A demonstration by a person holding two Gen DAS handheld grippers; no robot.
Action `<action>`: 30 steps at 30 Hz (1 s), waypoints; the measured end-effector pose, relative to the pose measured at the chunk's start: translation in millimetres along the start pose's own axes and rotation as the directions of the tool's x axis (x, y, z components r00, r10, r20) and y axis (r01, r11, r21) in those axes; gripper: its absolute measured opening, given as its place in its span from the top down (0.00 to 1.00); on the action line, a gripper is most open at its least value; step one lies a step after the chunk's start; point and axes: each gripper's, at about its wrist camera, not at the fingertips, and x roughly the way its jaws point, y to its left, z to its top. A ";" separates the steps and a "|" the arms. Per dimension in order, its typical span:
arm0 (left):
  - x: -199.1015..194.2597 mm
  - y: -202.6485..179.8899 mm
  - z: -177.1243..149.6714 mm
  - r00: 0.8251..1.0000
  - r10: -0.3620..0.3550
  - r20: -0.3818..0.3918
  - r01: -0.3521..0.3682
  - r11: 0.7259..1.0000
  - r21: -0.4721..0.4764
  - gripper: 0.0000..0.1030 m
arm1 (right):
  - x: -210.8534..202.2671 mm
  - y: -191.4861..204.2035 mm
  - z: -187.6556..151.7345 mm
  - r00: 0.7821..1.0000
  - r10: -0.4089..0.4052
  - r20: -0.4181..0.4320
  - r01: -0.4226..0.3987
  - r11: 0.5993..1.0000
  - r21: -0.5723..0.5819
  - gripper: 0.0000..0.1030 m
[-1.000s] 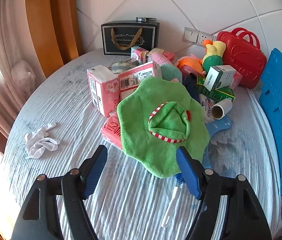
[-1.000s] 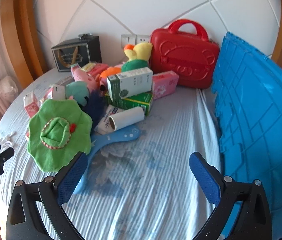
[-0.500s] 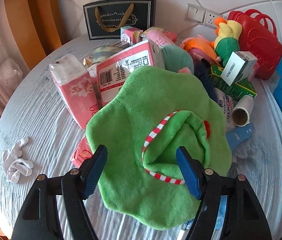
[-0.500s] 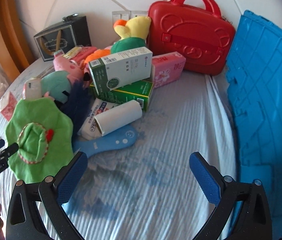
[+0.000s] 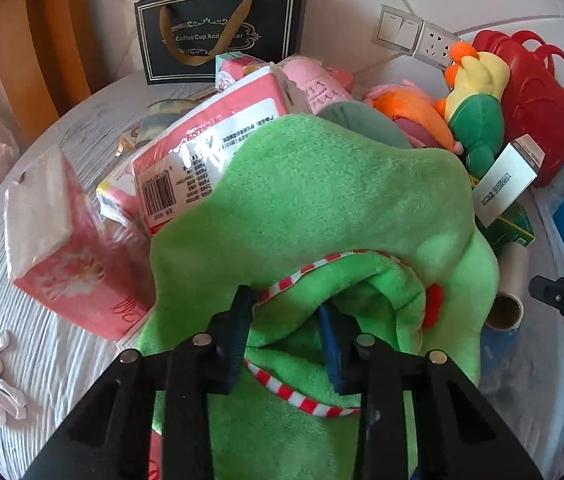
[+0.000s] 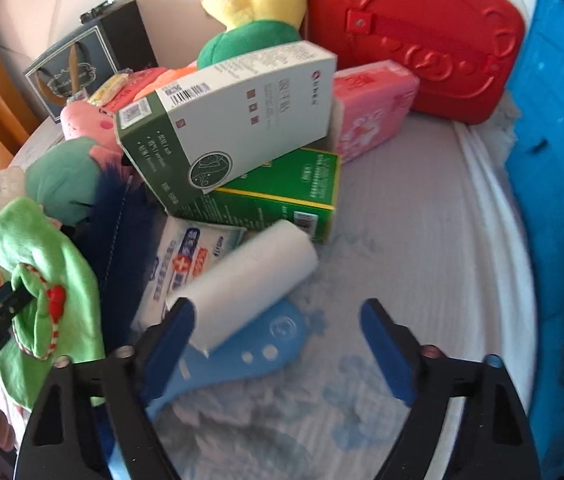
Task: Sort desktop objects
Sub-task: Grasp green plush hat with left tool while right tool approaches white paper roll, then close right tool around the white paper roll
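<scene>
A green plush hat with a red-and-white striped band lies over the pile. My left gripper is closing, and its pads pinch the folded crown of the hat. In the right wrist view the same hat hangs bunched from the left gripper at the left edge. My right gripper hovers low over the cloth with its jaws closing. A white roll on a blue plastic handle lies by its left finger; neither pad presses on it.
Pink tissue packs stand left of the hat, and a black gift bag stands behind. Stacked green and white boxes, a plush duck and a red case fill the back. A blue crate panel walls the right.
Both grippers came down and forward toward the pile. The left jaws narrowed from wide open onto the hat's crown. The right jaws narrowed a little beside the white roll.
</scene>
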 end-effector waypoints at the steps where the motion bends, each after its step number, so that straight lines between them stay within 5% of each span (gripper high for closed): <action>1: 0.1 -4.5 1.3 1.000 0.005 0.013 -0.006 1.000 0.014 0.70 | 4.4 0.7 2.3 1.000 0.015 -0.008 -0.014 1.000 0.010 0.19; 6: 2.4 -14.3 8.5 0.999 0.021 0.038 -0.021 1.000 0.021 0.74 | 24.0 4.9 11.1 0.998 0.065 -0.028 -0.064 0.997 0.038 0.24; 8: 4.4 -14.7 12.7 0.999 0.024 0.046 -0.024 1.000 0.007 0.75 | 30.8 7.1 14.8 0.996 0.083 -0.037 -0.082 0.996 0.043 0.34; 21: 13.3 -14.8 24.6 0.999 0.032 0.037 -0.032 0.999 -0.011 0.82 | 43.9 2.2 23.5 0.996 0.079 -0.052 -0.076 0.996 0.049 0.38; 26: -1.2 -16.6 16.6 0.999 0.016 0.039 -0.017 1.000 0.001 0.94 | 24.5 7.1 18.4 0.999 0.036 -0.023 -0.036 0.999 0.003 0.60; 30: -19.5 -22.6 6.9 0.999 -0.002 0.054 0.002 1.000 0.013 0.95 | 5.5 3.7 7.6 0.999 0.047 -0.008 -0.047 0.999 -0.006 0.65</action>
